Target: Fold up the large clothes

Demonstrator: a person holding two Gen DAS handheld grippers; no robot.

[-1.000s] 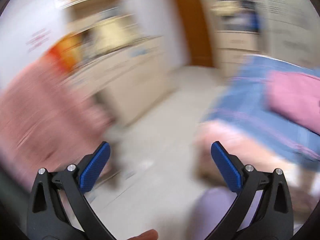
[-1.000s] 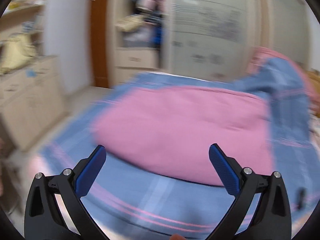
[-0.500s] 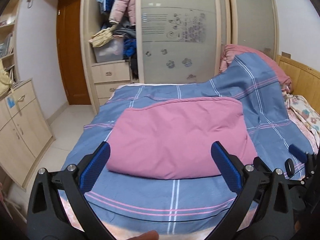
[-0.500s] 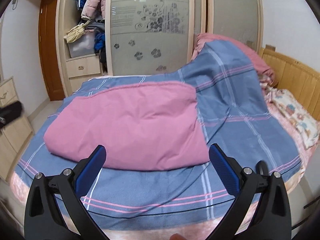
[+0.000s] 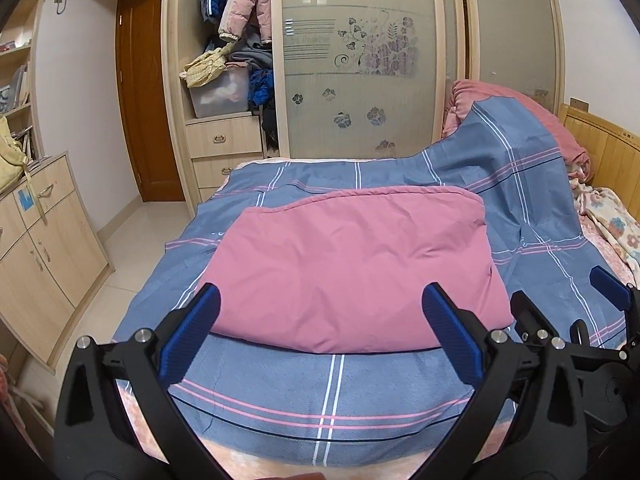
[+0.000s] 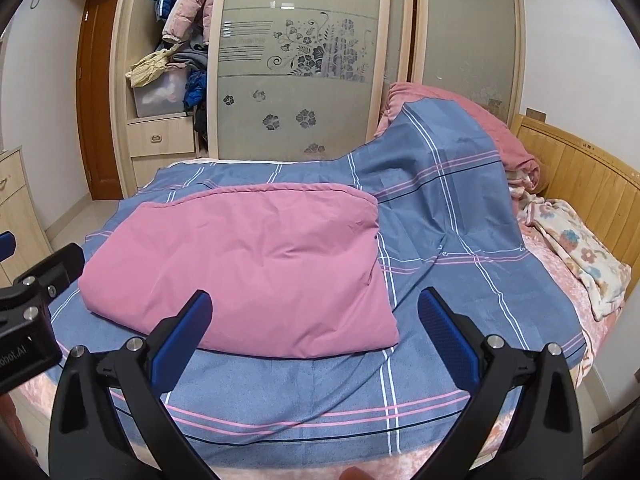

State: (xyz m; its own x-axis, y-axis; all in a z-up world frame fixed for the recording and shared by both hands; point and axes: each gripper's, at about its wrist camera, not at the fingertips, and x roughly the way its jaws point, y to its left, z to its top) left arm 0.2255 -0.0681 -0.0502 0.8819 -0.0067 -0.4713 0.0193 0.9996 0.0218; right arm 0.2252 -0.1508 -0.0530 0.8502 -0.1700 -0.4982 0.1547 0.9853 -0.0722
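Both your tongs, left gripper (image 5: 318, 334) and right gripper (image 6: 314, 330), hang released over the bed's (image 5: 240, 454) near edge, likely lining up on the pink quilt (image 5: 352, 268).

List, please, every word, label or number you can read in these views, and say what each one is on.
"obot.AI": on the black housing at the left edge of the right wrist view; its start is cut off.
Frosted lettering on the wardrobe door: too blurred to read.
Script stitched on the blue sheet: too small to read.
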